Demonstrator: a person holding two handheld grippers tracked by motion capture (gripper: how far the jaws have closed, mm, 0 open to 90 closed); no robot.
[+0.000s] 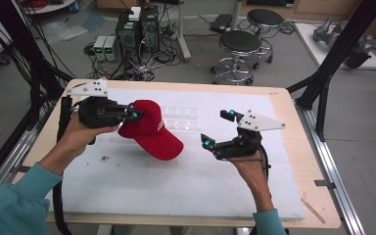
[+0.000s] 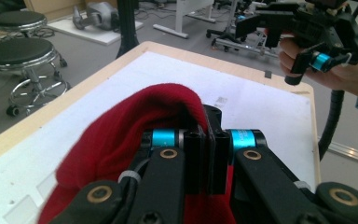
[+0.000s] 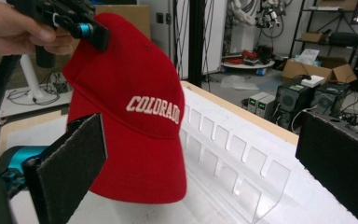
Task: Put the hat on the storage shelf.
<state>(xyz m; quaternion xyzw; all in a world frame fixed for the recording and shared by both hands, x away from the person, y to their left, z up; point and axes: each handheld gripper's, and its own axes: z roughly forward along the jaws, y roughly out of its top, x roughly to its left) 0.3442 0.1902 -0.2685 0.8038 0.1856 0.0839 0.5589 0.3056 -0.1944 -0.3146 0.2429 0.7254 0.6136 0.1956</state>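
done: left gripper [image 1: 133, 113] jaws clamped on red cap [image 1: 149, 128], lifted | right gripper [image 1: 219, 129] jaws apart at cap's 3 o'clock | left: placing by clear rack [image 1: 181, 118]

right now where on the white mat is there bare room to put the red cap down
The white mat is bare along the near edge, below the red cap and between both forearms. The right part past the right gripper is bare too. The middle is crowded: the clear plastic rack lies just behind the cap.
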